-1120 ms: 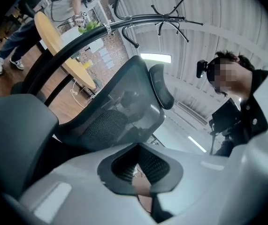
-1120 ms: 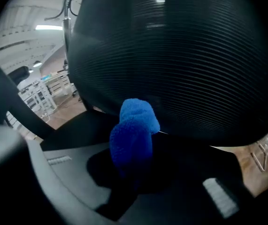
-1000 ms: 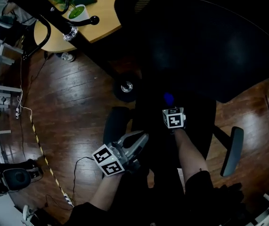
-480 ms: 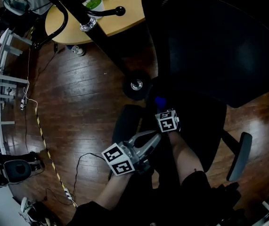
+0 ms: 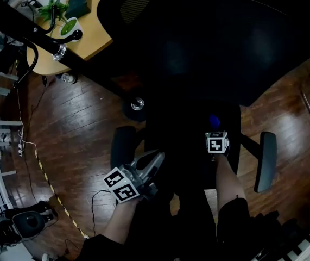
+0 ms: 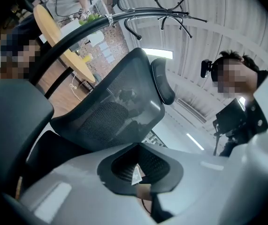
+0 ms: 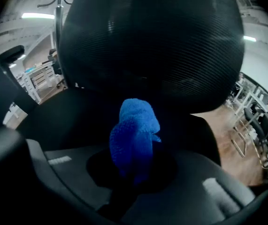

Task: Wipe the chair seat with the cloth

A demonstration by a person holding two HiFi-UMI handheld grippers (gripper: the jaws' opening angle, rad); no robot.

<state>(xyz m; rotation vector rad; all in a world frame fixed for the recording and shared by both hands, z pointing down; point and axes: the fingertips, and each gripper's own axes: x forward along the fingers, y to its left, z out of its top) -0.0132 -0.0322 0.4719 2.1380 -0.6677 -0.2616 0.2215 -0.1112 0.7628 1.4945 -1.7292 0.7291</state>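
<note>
Right claw (image 7: 134, 175) is clamping the blue cloth (image 7: 134, 135). Its jaws are pressing in on the cloth from both sides. A bunched wad is sticking out ahead of the tips, toward the mesh backrest (image 7: 148, 46).

In the head view the cloth is showing over the rear right part of the black seat (image 5: 182, 140), just in front of the backrest's base. The seat is too dark to tell whether the cloth is touching it.

Left claw (image 6: 141, 184) is gripping nothing: its jaws are sitting together with nothing between them. It is hanging at the seat's front left edge, just beside the left armrest (image 5: 122, 145), and pointing up at the backrest, well apart from the cloth.

Right armrest (image 5: 265, 162) is lying outboard of the right forearm. The chair is standing on a dark wood floor (image 5: 84, 124). A wooden worktop (image 5: 92, 23) carrying a potted plant (image 5: 68, 25) is showing beyond the chair, to the left.
</note>
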